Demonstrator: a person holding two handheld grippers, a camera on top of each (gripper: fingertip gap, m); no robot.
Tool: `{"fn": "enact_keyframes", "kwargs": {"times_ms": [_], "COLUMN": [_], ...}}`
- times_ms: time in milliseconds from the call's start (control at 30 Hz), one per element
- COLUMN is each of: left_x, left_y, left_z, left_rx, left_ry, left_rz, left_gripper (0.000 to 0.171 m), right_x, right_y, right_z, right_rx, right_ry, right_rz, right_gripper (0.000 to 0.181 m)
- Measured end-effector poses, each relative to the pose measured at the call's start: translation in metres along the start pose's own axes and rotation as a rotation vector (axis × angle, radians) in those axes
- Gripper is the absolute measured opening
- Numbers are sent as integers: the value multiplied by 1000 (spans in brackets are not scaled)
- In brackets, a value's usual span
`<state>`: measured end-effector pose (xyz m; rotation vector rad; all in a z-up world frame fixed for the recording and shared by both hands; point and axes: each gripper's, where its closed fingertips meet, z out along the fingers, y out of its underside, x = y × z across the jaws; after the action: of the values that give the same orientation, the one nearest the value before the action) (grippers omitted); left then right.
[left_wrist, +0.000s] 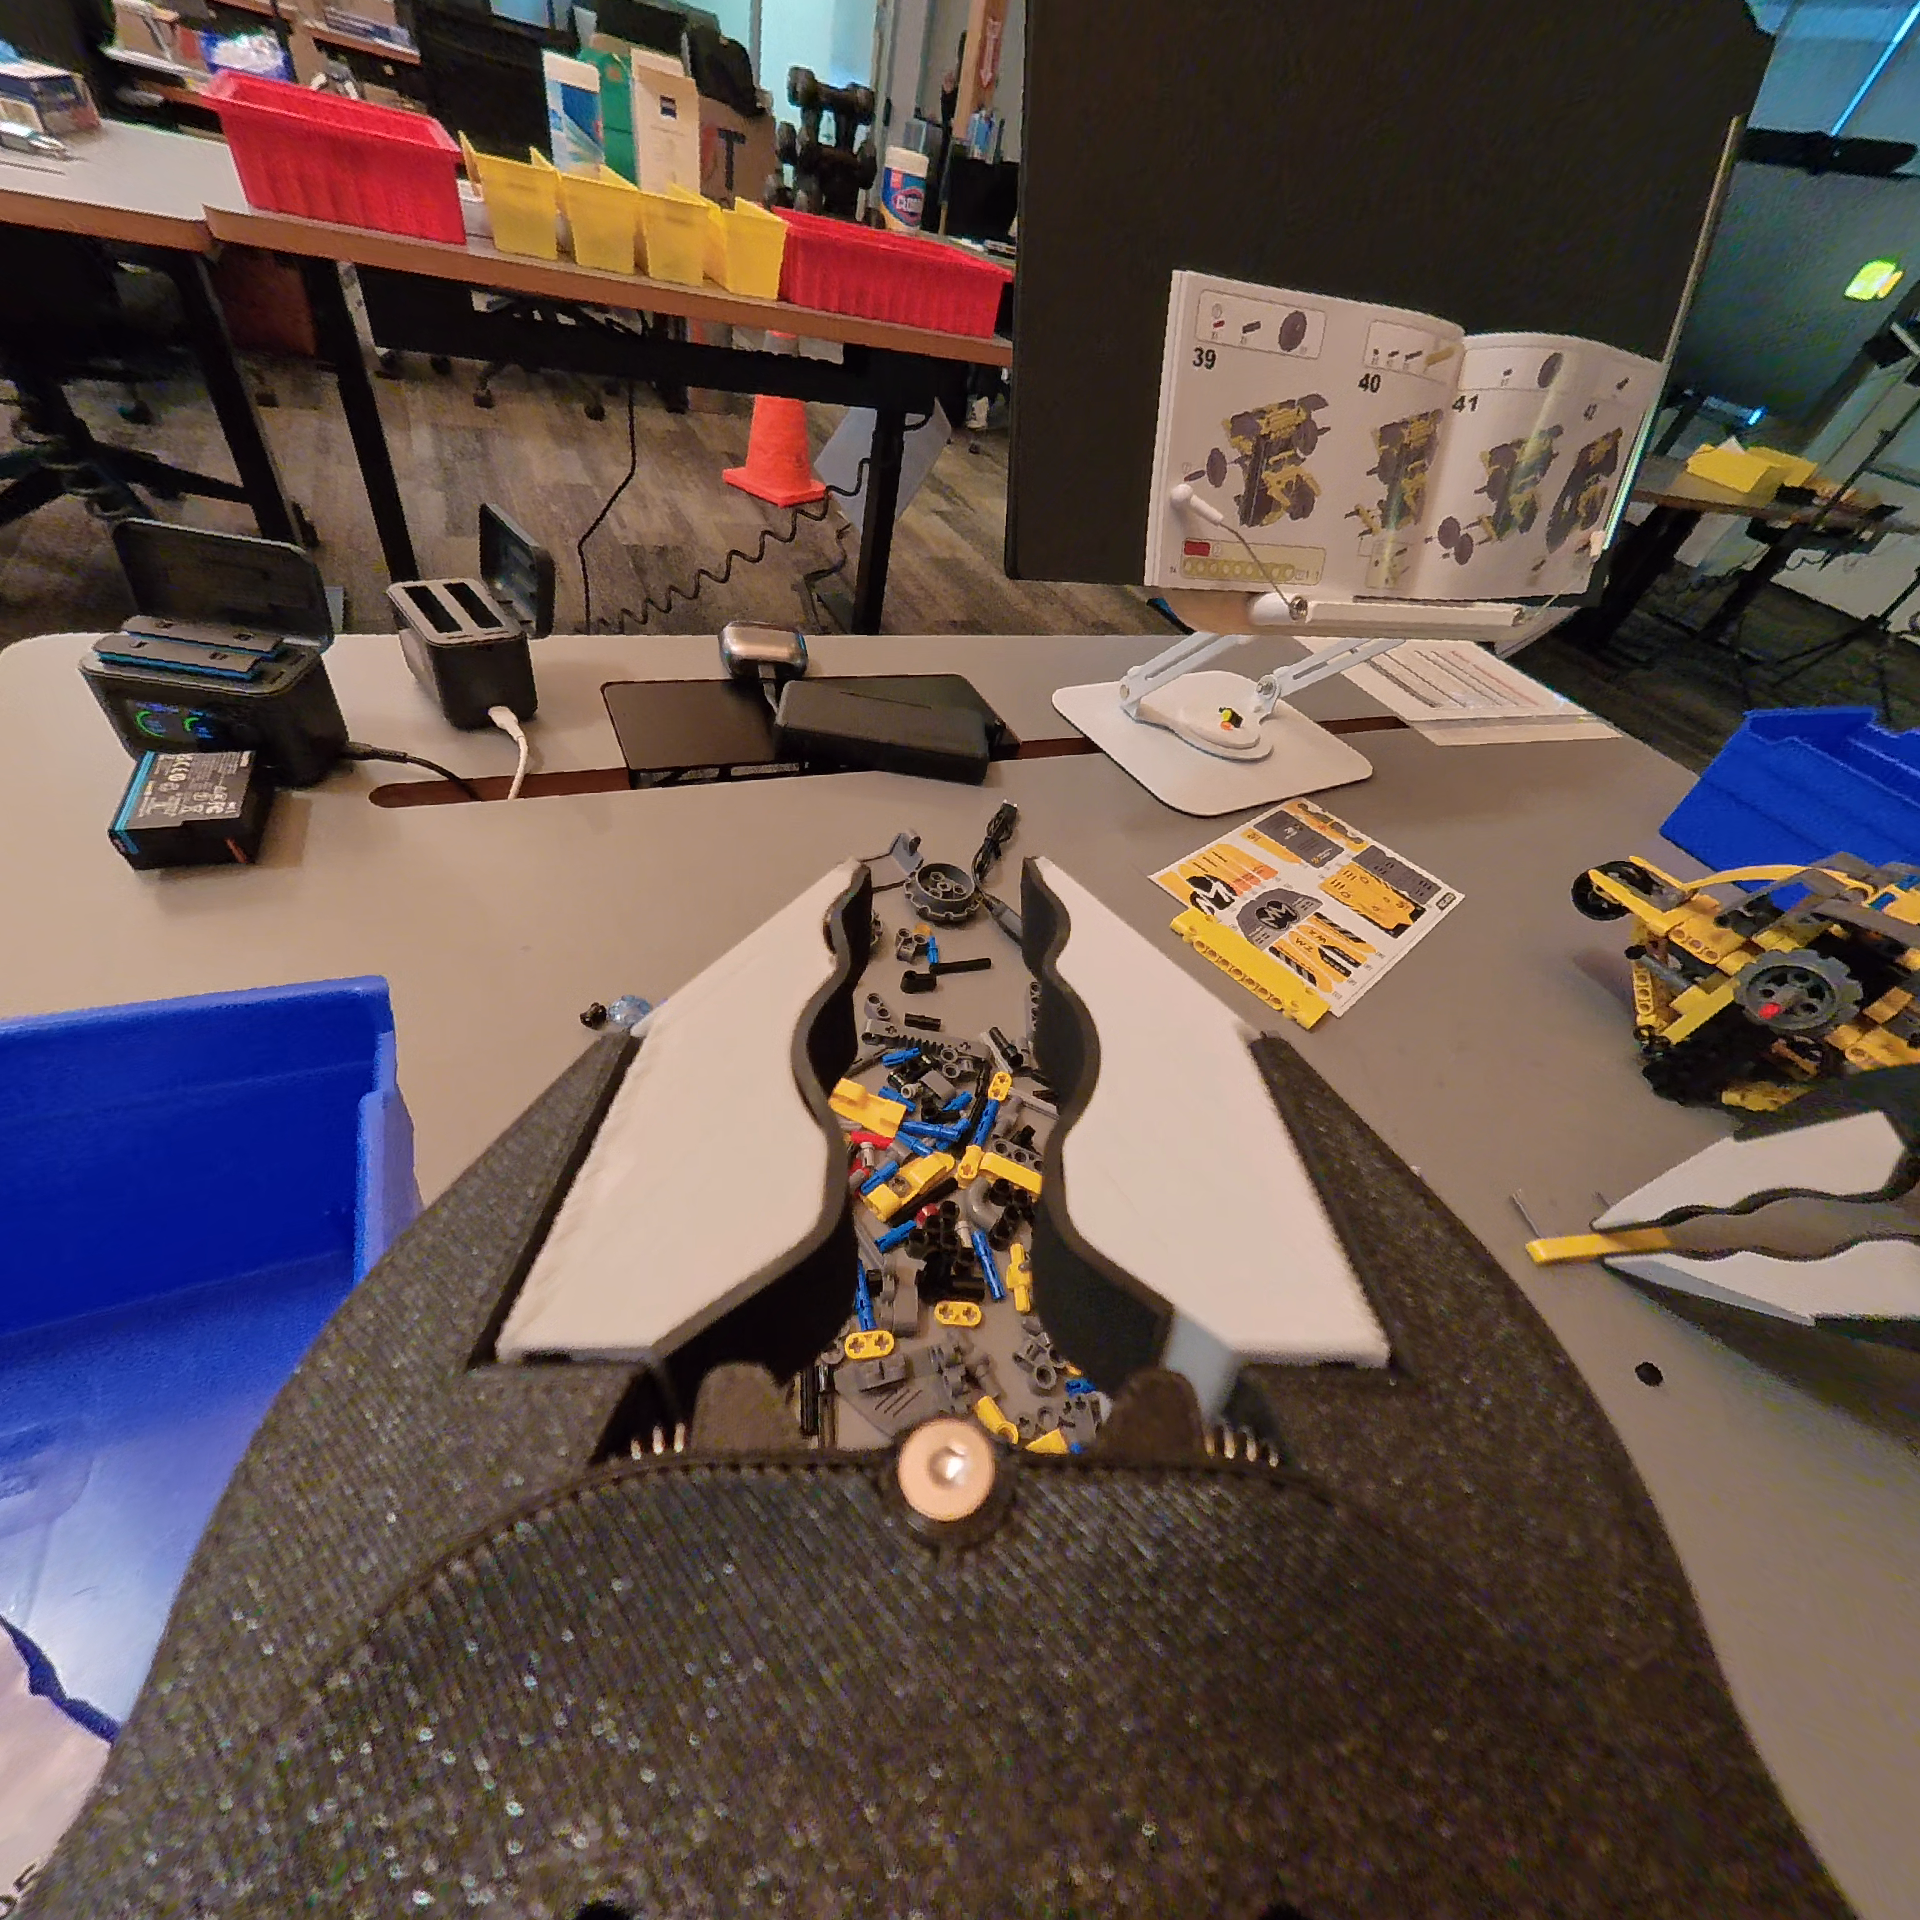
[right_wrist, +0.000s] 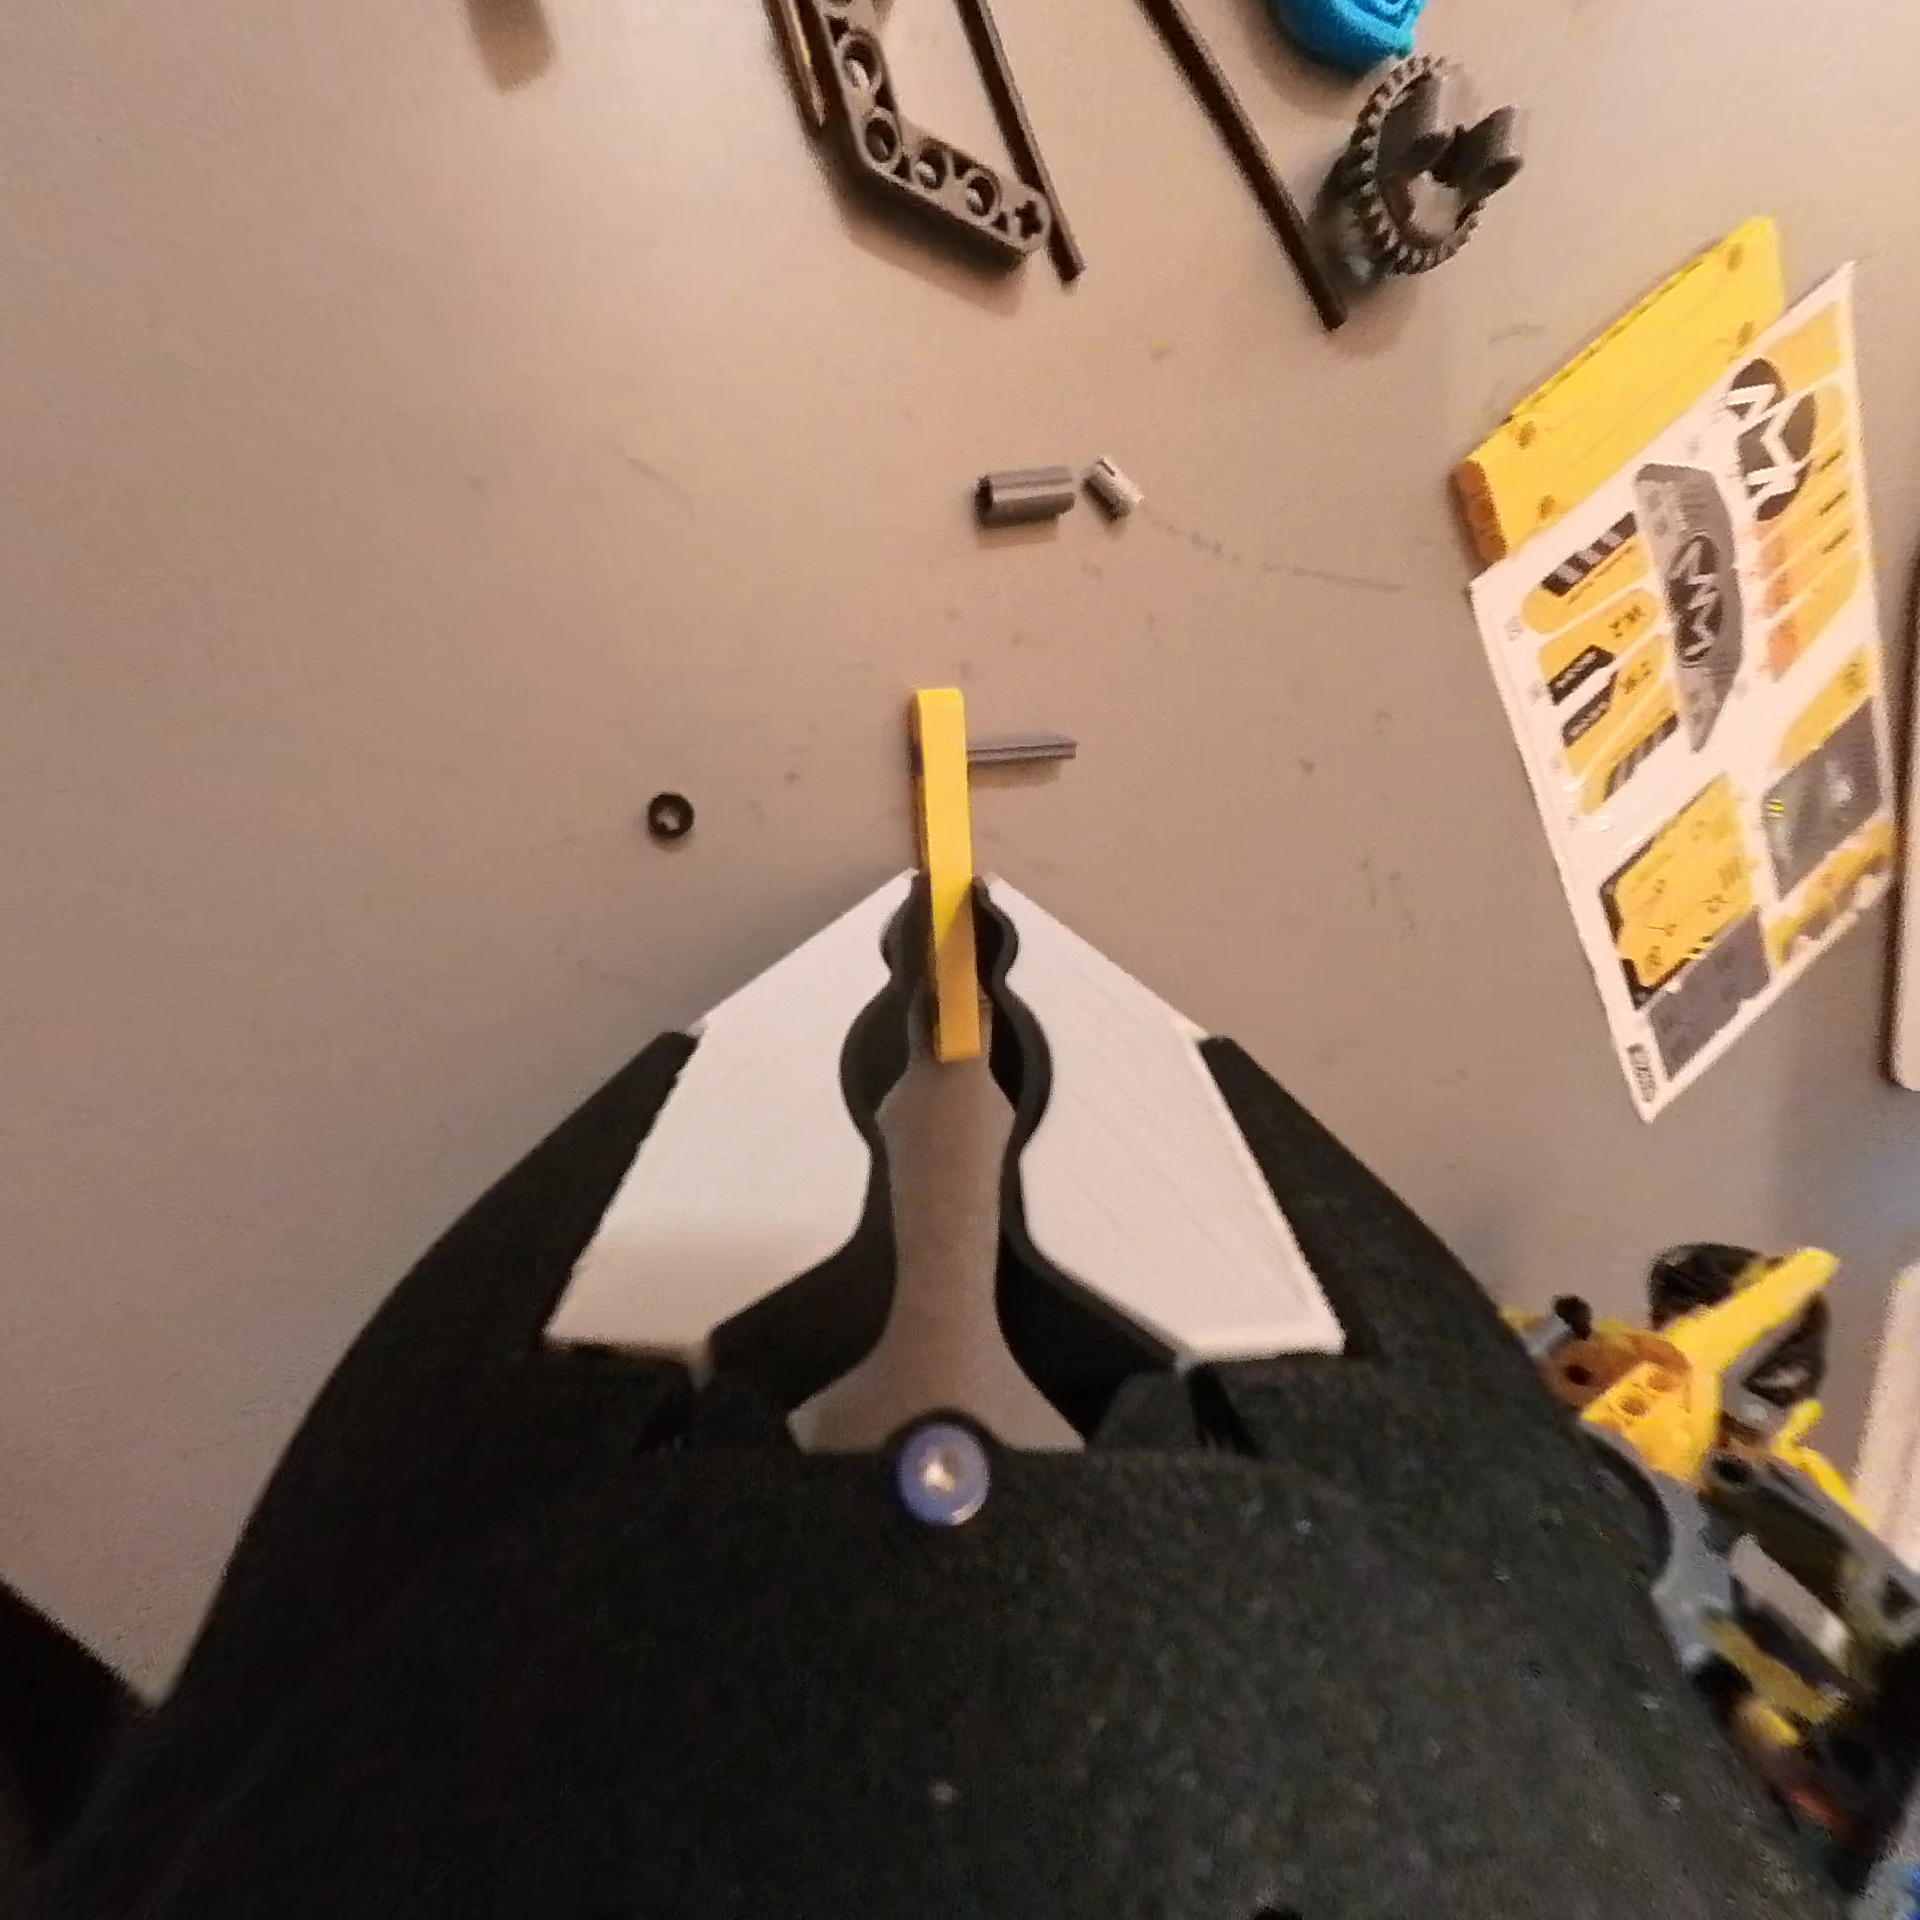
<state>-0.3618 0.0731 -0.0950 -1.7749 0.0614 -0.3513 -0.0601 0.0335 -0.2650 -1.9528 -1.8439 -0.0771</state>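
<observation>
Thin yellow beam (right_wrist: 945, 883) edge-up between right jaws

table (left_wrist: 520, 914): matt grey | yellow beam (right_wrist: 945, 883): smooth plastic (slightly glossy)

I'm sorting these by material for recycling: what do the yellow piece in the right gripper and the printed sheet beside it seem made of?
The yellow beam, pinched in the right hand-held gripper, looks like smooth moulded plastic: even colour, rounded end. The sticker sheet looks like glossy printed paper or film: thin, flat, faint sheen.
</observation>
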Motion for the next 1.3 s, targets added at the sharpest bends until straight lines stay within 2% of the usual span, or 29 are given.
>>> {"fn": "enact_keyframes", "kwargs": {"times_ms": [200,400,600,1000,1133,1300], "left_x": [1,1,2,3,3,-1], "left_y": [2,2,1,2,2,1], "left_z": [2,3,2,3,3,1], "left_rx": [-9,-12,-9,-12,-13,-7], "left_ry": [-4,-5,-1,4,-3,-16], "left_rz": [7,11,10,11,12,4], "left_gripper": [28,28,28,28,28,28], "right_x": [-4,-16,-27,9,7,-2], "right_y": [0,1,-2,18,-7,-73], "right_z": [-3,-7,-16,-25,-30,-34], "right_rx": [-19,-16,53,60,176,368], "right_ry": [120,125,-9,80,43,-36], "right_rz": [-97,-116,18,331,349,291], "right_gripper": [8,11,13,11,11,6]}}
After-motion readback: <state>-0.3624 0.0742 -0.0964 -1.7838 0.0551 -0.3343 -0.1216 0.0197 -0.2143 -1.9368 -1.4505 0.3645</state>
